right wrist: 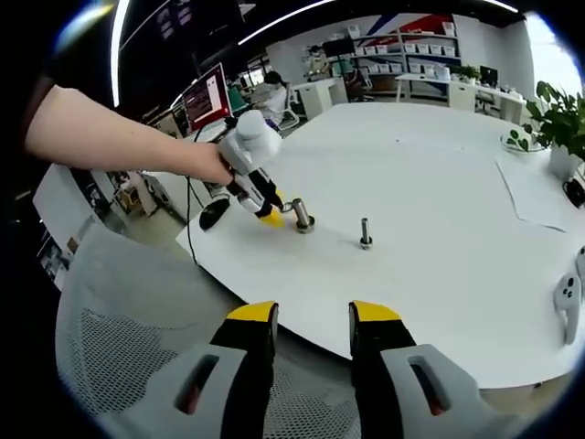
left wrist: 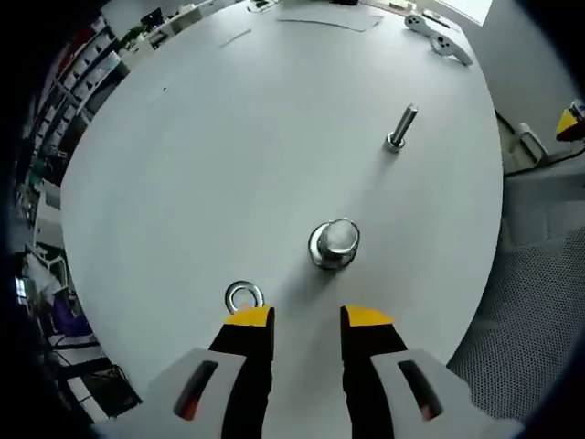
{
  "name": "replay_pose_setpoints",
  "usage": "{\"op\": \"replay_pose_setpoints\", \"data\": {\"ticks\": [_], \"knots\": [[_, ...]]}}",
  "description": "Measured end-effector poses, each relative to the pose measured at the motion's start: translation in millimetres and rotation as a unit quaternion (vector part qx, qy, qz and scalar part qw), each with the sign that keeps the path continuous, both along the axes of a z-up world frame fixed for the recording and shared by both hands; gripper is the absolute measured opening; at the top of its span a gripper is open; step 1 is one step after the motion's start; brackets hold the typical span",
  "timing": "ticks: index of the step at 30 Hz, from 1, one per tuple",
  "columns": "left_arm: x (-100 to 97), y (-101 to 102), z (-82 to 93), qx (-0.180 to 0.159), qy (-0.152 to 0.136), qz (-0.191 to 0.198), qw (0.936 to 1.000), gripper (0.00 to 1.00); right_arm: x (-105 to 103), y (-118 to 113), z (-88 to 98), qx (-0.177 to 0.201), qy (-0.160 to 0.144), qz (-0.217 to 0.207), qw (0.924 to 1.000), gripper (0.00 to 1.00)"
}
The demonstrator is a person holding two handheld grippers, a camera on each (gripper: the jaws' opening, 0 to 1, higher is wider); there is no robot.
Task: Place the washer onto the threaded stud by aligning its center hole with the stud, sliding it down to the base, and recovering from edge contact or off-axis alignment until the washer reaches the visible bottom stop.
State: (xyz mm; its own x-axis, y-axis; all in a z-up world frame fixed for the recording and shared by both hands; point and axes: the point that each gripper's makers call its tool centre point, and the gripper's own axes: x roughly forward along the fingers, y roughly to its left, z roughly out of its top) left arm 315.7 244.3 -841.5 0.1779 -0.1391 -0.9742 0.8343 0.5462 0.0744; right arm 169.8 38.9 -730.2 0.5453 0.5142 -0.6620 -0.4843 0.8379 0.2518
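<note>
Left gripper view: looks down on a white round counter (left wrist: 228, 165). Left claw (left wrist: 307, 320) held apart, gripping nothing, yellow tips low over the near part of the counter. Washer (left wrist: 244, 297) lying flat on the counter, just beyond the left-hand yellow tip, touching or nearly touching it; cannot tell which. Short threaded stud (left wrist: 335, 243) standing on its base just past the claw, to the right of the washer and apart from it. Loose bolt (left wrist: 400, 127) farther off beyond the stud, standing on its head. White controllers (left wrist: 439, 35) at the far edge.

Right gripper view: right claw (right wrist: 311, 320) apart and empty, above a mesh chair back (right wrist: 128, 347), off the counter's near edge. Left claw (right wrist: 271, 216) held by a hand (right wrist: 215, 163), yellow tips down on the counter just left of the stud. Bolt right of the stud. Potted plant (right wrist: 558, 128) far right.
</note>
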Motion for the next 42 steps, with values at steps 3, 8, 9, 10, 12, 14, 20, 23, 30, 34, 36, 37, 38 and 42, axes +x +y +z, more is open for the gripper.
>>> {"op": "replay_pose_setpoints", "data": {"ticks": [3,8,9,10,12,14,20,23,30,34,36,37,38,42], "knots": [[-1.0,15,-4.0,0.003,0.001,0.018,0.9998,0.27,-1,0,-1.3,-0.001,0.003,0.002,1.0,0.34],[1.2,29,-4.5,-0.024,0.008,0.099,0.9948,0.27,-2,1,-1.5,-0.004,0.004,0.006,1.0,0.34],[0.6,27,-3.3,-0.037,0.011,0.12,0.992,0.27,-2,1,-1.5,-0.004,0.003,0.006,1.0,0.34],[1.5,26,-2.3,-0.045,0.01,0.129,0.9907,0.27,-2,1,-1.6,-0.004,0.004,0.006,1.0,0.34],[6.7,31,-1.3,-0.035,-0.004,0.118,0.9923,0.28,-2,1,-2.3,-0.003,0.007,0.008,0.9999,0.34],[10.1,33,-1.0,-0.033,-0.011,0.12,0.9922,0.29,-3,3,-2.7,-0.006,0.007,0.014,0.9999,0.34],[21.2,34,0.9,-0.05,-0.013,0.15,0.9874,0.29,-2,1,-2.5,-0.01,0.004,0.013,0.9999,0.34],[26.4,34,-1.0,-0.05,-0.013,0.154,0.9867,0.3,-2,0,-2.6,-0.01,0.004,0.012,0.9999,0.34],[39.3,25,-3.4,-0.06,-0.016,0.157,0.9856,0.3,-1,-2,-2.6,-0.009,0.003,0.006,0.9999,0.34],[41.5,23,-8.0,-0.056,-0.007,0.156,0.9861,0.3,-1,-1,-2.7,-0.01,0.002,0.008,0.9999,0.34],[43.3,22,-9.9,-0.056,-0.005,0.157,0.9861,0.3,-1,-1,-3.1,-0.013,0.002,0.011,0.9999,0.34],[45.2,22,-13.0,-0.058,0.0,0.162,0.9851,0.3,-2,-1,-3.2,-0.013,0.002,0.011,0.9999,0.34],[45.0,21,-14.6,-0.06,0.006,0.165,0.9844,0.3,-2,-1,-3.2,-0.012,0.003,0.011,0.9999,0.34],[47.0,17,-16.5,-0.063,0.009,0.168,0.9837,0.29,-1,-2,-3.3,-0.012,0.003,0.008,0.9999,0.34]]}}
